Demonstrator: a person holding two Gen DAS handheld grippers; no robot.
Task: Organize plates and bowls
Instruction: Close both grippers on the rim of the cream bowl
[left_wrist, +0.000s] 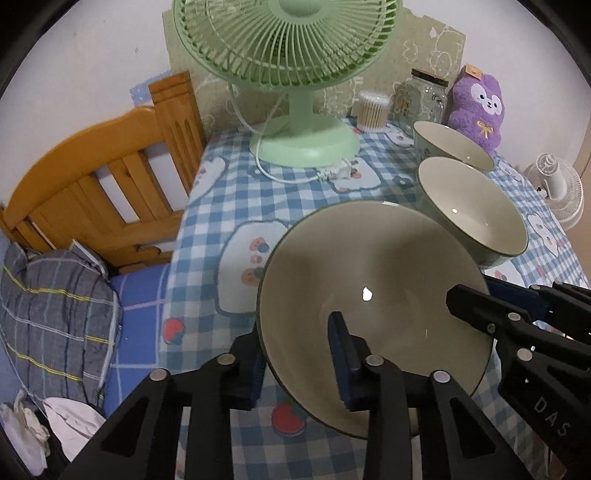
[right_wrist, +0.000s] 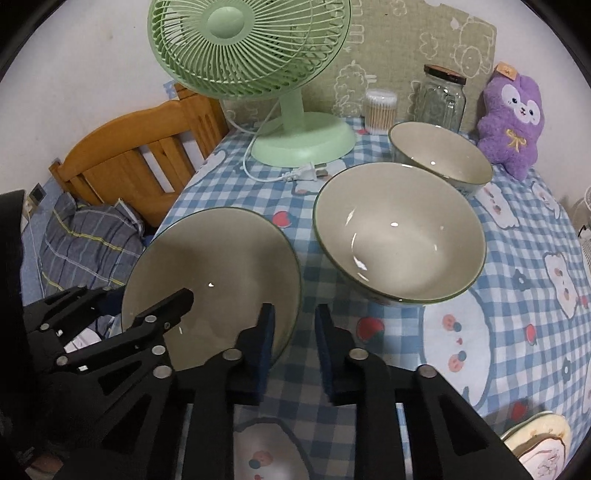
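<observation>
Near bowl (left_wrist: 373, 295), largest, tilted on checked cloth (left_wrist: 236, 192): rim clamped both sides, L gripper (left_wrist: 295, 354) at its 7 o'clock, R gripper (right_wrist: 293, 332) at 4. Mid bowl (right_wrist: 399, 232) at 1 o'clock, apart. Far bowl (right_wrist: 439, 155) behind, touching it.

Three cream bowls with dark green rims, all upright and empty: the nearest bowl (left_wrist: 373, 317) at the table's left edge (gripped at both rims), the middle bowl (right_wrist: 400, 236) beside it, the far bowl (right_wrist: 441, 157) near the back edge.
</observation>
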